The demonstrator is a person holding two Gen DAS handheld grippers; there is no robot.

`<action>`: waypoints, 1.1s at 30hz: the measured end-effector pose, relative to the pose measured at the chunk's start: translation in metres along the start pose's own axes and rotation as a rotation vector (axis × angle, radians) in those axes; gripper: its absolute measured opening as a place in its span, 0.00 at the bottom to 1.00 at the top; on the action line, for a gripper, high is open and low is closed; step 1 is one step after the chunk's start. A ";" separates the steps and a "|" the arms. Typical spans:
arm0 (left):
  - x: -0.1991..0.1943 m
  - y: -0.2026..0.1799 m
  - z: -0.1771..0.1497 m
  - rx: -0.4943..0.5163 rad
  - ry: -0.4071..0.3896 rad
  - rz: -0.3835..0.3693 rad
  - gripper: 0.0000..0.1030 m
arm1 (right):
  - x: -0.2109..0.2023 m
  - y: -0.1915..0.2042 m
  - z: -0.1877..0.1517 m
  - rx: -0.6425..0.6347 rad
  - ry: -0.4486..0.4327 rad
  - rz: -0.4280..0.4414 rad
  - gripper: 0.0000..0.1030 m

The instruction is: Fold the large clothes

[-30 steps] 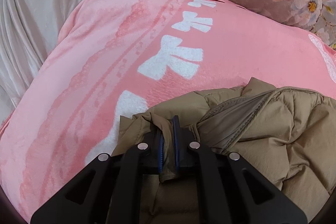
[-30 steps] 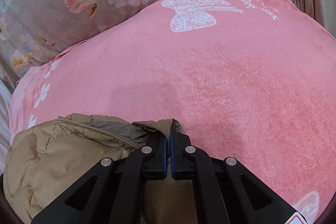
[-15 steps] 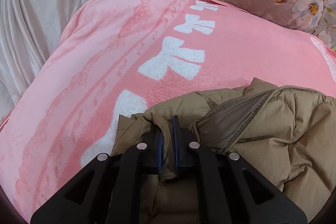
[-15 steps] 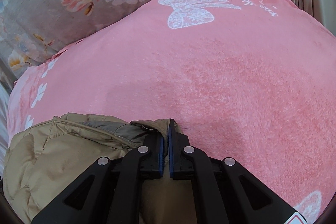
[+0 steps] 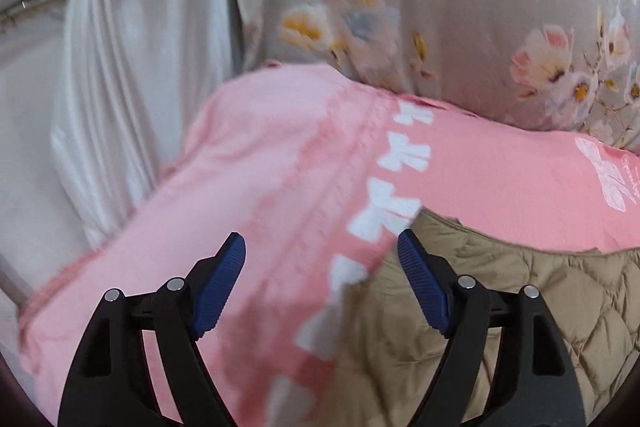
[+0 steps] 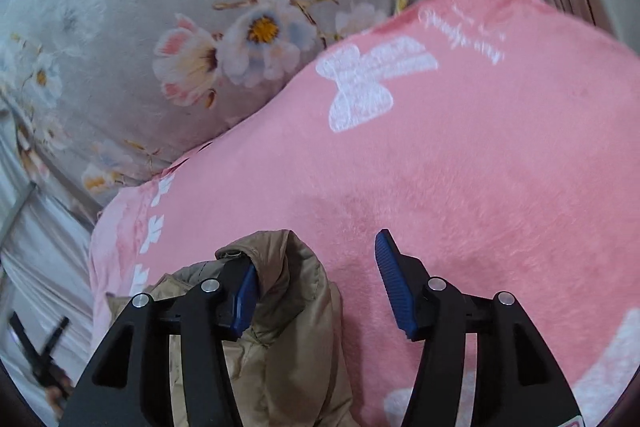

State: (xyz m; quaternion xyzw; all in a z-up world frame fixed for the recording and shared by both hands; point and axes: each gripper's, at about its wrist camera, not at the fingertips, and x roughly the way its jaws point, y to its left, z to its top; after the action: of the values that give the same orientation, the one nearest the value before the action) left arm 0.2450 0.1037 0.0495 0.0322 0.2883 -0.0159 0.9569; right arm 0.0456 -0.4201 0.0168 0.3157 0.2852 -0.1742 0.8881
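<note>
A tan quilted jacket lies on a pink blanket with white bows. In the left wrist view it fills the lower right, beside and under the right finger. My left gripper is open and empty, raised over the blanket at the jacket's left edge. In the right wrist view a bunched part of the jacket lies at the lower left, touching the left finger. My right gripper is open, with pink blanket between the jaws.
A grey floral cushion stands behind the blanket, also in the right wrist view. White draped cloth hangs at the left. The other gripper shows dimly at the lower left of the right wrist view.
Both grippers were shut on folds of the jacket and have opened, letting it go. Both have lifted and tilted up, so more of the cushion shows.
</note>
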 end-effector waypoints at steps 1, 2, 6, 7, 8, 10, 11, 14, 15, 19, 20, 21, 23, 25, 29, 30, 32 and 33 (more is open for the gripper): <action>-0.007 0.002 0.007 -0.003 -0.004 0.001 0.74 | -0.007 0.009 0.001 -0.032 -0.018 0.001 0.54; -0.016 0.002 0.014 -0.010 -0.012 -0.009 0.74 | -0.017 0.023 0.003 -0.080 -0.046 0.002 0.54; -0.041 -0.024 0.029 0.014 -0.025 -0.091 0.74 | -0.025 0.067 0.018 -0.137 -0.093 0.050 0.54; -0.045 -0.041 0.030 0.034 -0.025 -0.130 0.74 | -0.020 0.081 0.024 -0.147 -0.079 0.057 0.54; -0.046 -0.052 0.029 0.046 -0.021 -0.149 0.74 | -0.010 0.097 0.027 -0.187 -0.057 0.031 0.54; -0.040 -0.089 0.022 0.081 0.016 -0.198 0.74 | 0.025 0.121 0.026 -0.326 0.031 -0.102 0.57; -0.034 -0.105 0.017 0.099 0.050 -0.225 0.74 | 0.051 0.131 0.022 -0.405 0.098 -0.216 0.56; 0.006 -0.152 -0.007 0.141 0.191 -0.242 0.74 | 0.082 0.122 0.005 -0.440 0.190 -0.367 0.53; 0.022 -0.164 -0.019 0.167 0.225 -0.205 0.74 | 0.077 0.113 0.003 -0.388 0.205 -0.322 0.52; 0.058 -0.171 -0.051 0.172 0.271 -0.153 0.74 | 0.029 0.093 0.005 -0.248 0.194 -0.144 0.56; 0.061 -0.167 -0.053 0.154 0.274 -0.159 0.75 | 0.015 0.091 0.008 -0.222 0.191 -0.101 0.56; 0.063 -0.165 -0.054 0.140 0.276 -0.165 0.76 | 0.005 0.089 0.010 -0.198 0.195 -0.057 0.56; 0.063 -0.167 -0.057 0.143 0.272 -0.158 0.76 | -0.014 0.085 0.014 -0.153 0.215 0.020 0.56; 0.064 -0.168 -0.059 0.152 0.267 -0.147 0.77 | -0.034 0.083 0.014 -0.146 0.202 0.070 0.65; 0.068 -0.166 -0.061 0.142 0.271 -0.139 0.78 | -0.056 0.068 0.004 -0.124 0.244 0.128 0.70; 0.068 -0.165 -0.061 0.138 0.270 -0.142 0.78 | -0.060 0.063 0.003 -0.122 0.233 0.128 0.70; 0.068 -0.166 -0.062 0.135 0.265 -0.139 0.78 | -0.074 0.067 -0.001 -0.172 0.168 0.102 0.70; 0.068 -0.167 -0.062 0.134 0.264 -0.136 0.78 | -0.079 0.074 -0.005 -0.210 0.131 0.090 0.65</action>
State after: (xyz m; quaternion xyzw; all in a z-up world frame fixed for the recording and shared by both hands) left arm 0.2593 -0.0595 -0.0482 0.0783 0.4112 -0.0955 0.9031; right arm 0.0183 -0.3512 0.0967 0.2442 0.3448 -0.0826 0.9026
